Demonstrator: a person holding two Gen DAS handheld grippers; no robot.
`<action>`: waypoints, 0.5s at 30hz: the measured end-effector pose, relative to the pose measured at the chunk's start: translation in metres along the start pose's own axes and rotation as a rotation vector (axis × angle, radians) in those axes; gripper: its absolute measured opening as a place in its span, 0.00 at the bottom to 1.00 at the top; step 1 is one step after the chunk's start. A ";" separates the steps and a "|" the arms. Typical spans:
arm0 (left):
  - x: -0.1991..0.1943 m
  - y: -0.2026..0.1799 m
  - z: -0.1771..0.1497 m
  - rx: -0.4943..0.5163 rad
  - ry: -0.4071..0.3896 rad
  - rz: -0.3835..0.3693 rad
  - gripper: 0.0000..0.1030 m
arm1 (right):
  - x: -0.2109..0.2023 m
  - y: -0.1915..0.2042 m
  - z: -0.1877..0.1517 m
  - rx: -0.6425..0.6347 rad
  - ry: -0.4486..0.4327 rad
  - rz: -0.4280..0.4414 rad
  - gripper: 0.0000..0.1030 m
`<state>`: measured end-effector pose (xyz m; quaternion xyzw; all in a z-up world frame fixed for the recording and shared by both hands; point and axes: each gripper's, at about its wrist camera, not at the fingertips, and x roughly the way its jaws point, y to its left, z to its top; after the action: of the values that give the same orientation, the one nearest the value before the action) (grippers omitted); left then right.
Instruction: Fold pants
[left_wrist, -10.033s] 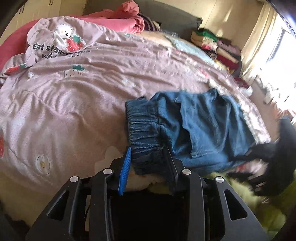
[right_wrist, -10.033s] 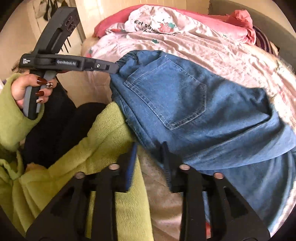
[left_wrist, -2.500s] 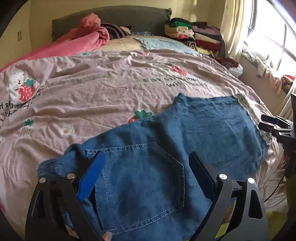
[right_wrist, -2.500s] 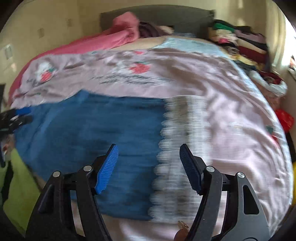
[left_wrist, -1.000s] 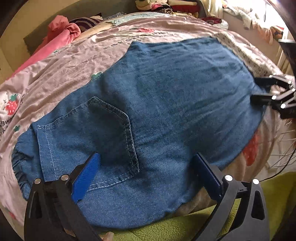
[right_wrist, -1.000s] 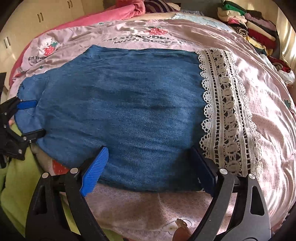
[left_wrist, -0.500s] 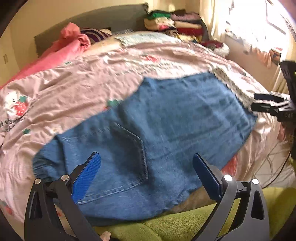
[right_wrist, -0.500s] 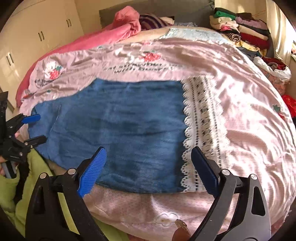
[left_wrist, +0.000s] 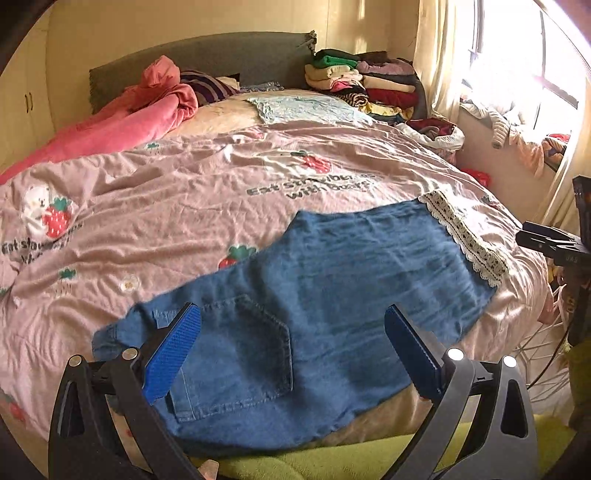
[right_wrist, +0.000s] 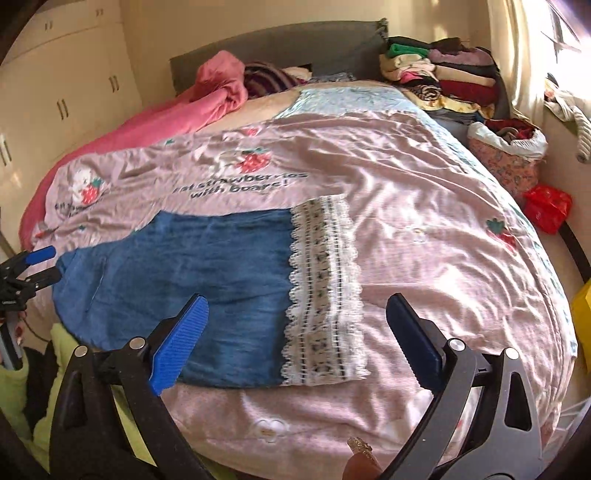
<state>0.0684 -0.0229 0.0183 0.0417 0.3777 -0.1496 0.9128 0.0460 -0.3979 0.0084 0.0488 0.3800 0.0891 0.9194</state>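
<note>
Blue denim pants (left_wrist: 332, 295) (right_wrist: 207, 273) lie flat along the near edge of the bed, folded lengthwise, back pocket up. Their white lace cuff (left_wrist: 465, 240) (right_wrist: 321, 288) is at the right end. My left gripper (left_wrist: 291, 350) hangs open above the waist end and pocket, with nothing between its blue pads. My right gripper (right_wrist: 295, 343) hovers above the cuff end, jaws wide and still opening, nothing between them. Each gripper shows at the edge of the other's view: the right gripper (left_wrist: 550, 243), the left gripper (right_wrist: 29, 269).
A pink strawberry-print duvet (left_wrist: 184, 199) covers the bed. A pink blanket (left_wrist: 140, 114) lies at the far left by the headboard. Stacked folded clothes (left_wrist: 362, 81) fill the far right corner. A person's green sleeve (right_wrist: 14, 373) is at the near edge. A window (left_wrist: 524, 74) is to the right.
Both grippers have lifted and drawn back from the pants, so more of the bed and room shows. The pants stay flat where they were laid.
</note>
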 end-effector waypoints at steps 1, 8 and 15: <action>0.000 -0.002 0.005 0.001 -0.004 -0.002 0.96 | -0.002 -0.004 0.000 0.007 -0.005 -0.003 0.88; 0.010 -0.010 0.038 0.006 -0.017 -0.025 0.96 | -0.004 -0.021 -0.006 0.033 -0.013 -0.010 0.88; 0.041 -0.038 0.075 0.093 -0.013 -0.010 0.96 | 0.004 -0.033 -0.015 0.063 0.010 0.015 0.89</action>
<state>0.1354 -0.0831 0.0444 0.0814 0.3645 -0.1716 0.9116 0.0422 -0.4289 -0.0098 0.0803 0.3868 0.0843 0.9148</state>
